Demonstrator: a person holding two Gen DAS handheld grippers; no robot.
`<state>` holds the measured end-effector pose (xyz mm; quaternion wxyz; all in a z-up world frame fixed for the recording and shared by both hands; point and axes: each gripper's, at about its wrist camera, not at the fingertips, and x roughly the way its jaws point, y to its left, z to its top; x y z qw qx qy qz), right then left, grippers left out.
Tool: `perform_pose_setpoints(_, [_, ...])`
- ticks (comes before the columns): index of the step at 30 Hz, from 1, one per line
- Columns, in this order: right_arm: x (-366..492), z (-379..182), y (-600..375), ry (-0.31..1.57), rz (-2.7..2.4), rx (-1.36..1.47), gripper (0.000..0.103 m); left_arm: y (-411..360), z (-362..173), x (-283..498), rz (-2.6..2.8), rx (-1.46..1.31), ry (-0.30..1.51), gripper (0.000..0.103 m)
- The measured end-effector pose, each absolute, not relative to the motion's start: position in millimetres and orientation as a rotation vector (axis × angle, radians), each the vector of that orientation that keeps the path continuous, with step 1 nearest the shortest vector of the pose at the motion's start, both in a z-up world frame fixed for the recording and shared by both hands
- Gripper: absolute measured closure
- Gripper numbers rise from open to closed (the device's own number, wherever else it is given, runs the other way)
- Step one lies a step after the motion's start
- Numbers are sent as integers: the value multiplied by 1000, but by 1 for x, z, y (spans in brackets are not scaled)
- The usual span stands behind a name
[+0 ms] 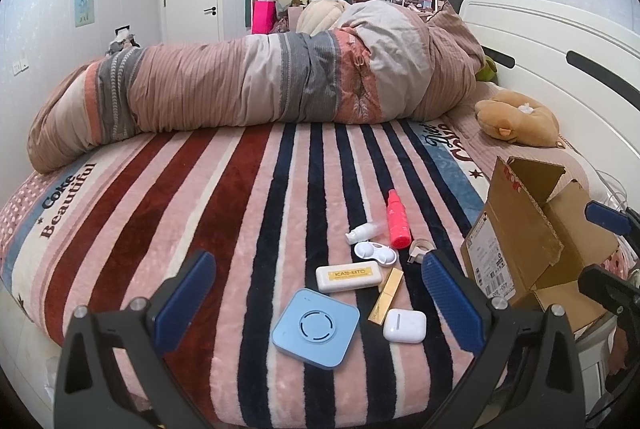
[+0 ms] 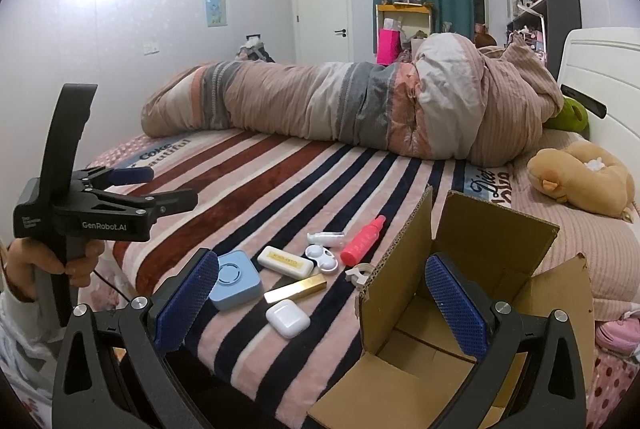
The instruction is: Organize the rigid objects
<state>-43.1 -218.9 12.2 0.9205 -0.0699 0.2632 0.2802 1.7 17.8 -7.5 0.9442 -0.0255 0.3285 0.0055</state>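
So nothing is gripped yet. Left gripper point(image 1: 316, 293) has its jaws spread wide and empty, hovering over the cluster at lower centre of the left wrist frame. Right gripper point(image 2: 316, 293) is equally wide and empty; one blue pad sits by the blue square device point(image 2: 234, 279), the other over the mouth of the cardboard box point(image 2: 496, 225).

Placement logic, my read: the box stands open, flaps up, at lower right of both frames, just beside the items, so each drop is short. From what shows, it looks empty. All the small items are bunched on the striped blanket point(image 1: 180, 209), within reach of either tool.

Count, loose on the blanket:
- 1 blue square device
- 1 white earbud case point(image 1: 404, 325)
- 1 gold bar-shaped tube point(image 1: 386, 295)
- 1 cream case with a yellow label point(image 1: 347, 277)
- 1 white contact lens case point(image 1: 375, 253), two round wells
- 1 small white bottle point(image 1: 362, 231), lying flat
- 1 pink spray bottle point(image 1: 398, 219), lying flat
- 1 small white clip-like piece point(image 1: 420, 249) nearest the box; can't tell what it is

8 items, 1 box.

Off-task: rolled duvet point(image 1: 240, 85) across the middle, tan plush toy point(image 1: 516, 121) at right.
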Motion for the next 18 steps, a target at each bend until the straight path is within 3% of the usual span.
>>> perform_pose_setpoints(13, [-32, 17, -164, 572, 677, -234, 0, 62, -22, -3, -37, -29, 655, 1])
perform_pose_setpoints(18, [-4, -20, -81, 753, 863, -293, 0, 103, -48, 0, 17, 40, 690, 1])
